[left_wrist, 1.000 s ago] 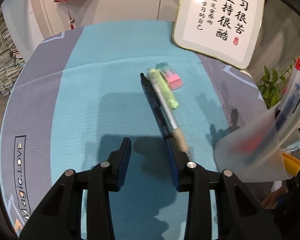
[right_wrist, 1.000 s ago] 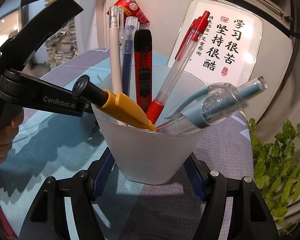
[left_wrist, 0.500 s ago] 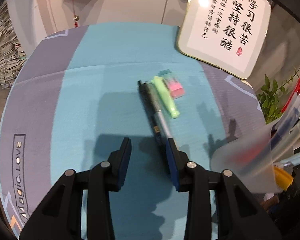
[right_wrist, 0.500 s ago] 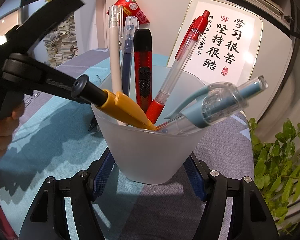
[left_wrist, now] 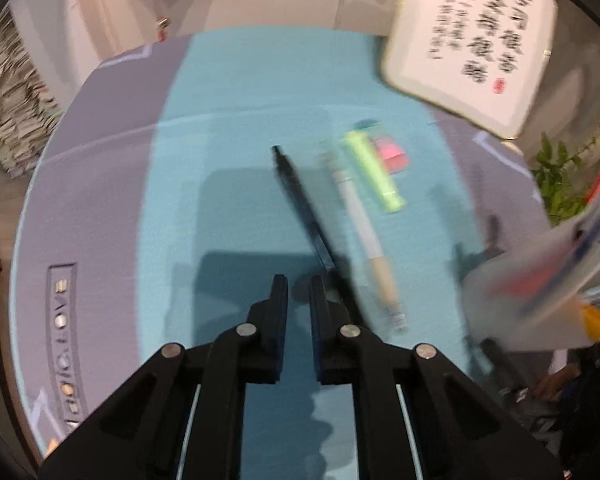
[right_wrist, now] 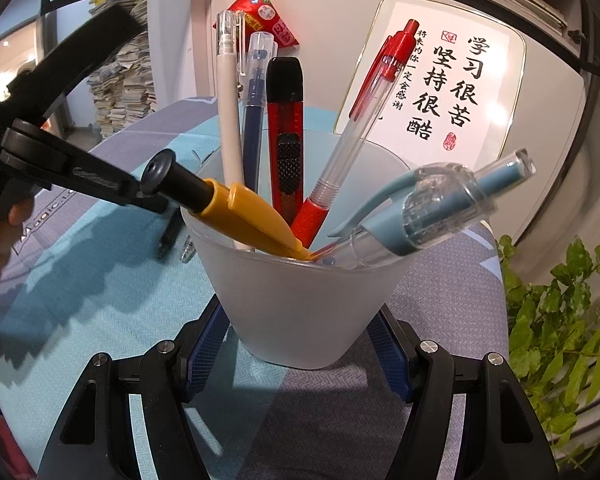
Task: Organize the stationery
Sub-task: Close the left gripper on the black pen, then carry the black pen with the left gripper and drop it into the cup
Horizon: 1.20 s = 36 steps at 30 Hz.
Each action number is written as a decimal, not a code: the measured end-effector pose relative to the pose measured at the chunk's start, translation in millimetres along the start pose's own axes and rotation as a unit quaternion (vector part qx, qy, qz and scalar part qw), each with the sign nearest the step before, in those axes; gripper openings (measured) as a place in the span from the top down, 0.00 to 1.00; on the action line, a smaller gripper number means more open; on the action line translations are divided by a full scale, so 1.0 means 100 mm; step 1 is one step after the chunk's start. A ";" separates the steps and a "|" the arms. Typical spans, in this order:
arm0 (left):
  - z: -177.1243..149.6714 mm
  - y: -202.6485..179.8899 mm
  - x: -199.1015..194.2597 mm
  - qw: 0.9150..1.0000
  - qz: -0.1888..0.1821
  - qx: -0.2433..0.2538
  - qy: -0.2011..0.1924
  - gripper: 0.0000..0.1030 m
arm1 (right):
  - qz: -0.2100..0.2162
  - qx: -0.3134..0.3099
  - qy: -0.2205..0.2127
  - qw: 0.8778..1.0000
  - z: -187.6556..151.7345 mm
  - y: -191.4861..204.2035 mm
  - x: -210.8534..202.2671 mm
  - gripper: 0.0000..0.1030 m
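My right gripper (right_wrist: 300, 344) is shut on a frosted cup (right_wrist: 304, 304) that holds several pens, a red utility knife (right_wrist: 286, 136) and a yellow tool. The cup also shows blurred in the left wrist view (left_wrist: 540, 280). My left gripper (left_wrist: 298, 284) hovers over the teal mat with its jaws nearly closed and nothing visibly between them. Just right of its tip lies a black pen (left_wrist: 304, 208), pointing away. Further right lie a white pen with a tan grip (left_wrist: 364, 232), a green highlighter (left_wrist: 374, 172) and a pink eraser (left_wrist: 392, 156).
A framed calligraphy board (left_wrist: 468, 40) leans at the back right of the teal and grey mat (left_wrist: 240, 120). A green plant (right_wrist: 560, 344) stands to the right. Stacks of paper (right_wrist: 120, 80) stand at the far left. A red ornament (right_wrist: 264, 12) hangs behind.
My left gripper's jaws have closed from wide open to a narrow gap. The black pen now lies apart from the white pen. The right gripper and cup have not moved.
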State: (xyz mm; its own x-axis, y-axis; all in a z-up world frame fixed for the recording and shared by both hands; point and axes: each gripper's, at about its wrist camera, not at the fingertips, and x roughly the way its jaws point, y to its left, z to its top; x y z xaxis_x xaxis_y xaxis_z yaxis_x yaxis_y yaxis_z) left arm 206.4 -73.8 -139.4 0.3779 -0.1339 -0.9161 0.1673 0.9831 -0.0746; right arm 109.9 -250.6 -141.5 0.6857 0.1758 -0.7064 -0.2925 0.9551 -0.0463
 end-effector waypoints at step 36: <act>0.43 0.18 -0.09 0.997 0.009 -0.062 -0.042 0.87 | 0.003 0.002 0.004 1.000 -0.01 -0.01 0.03 0.32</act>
State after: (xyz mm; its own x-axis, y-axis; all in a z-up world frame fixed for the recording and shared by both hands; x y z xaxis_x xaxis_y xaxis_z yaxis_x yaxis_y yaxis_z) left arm 245.0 -60.5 -116.0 0.4549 -0.1202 -0.8824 0.0476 0.9927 -0.1107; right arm 111.8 -251.1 -144.4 0.6785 0.1800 -0.7122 -0.2945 0.9549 -0.0392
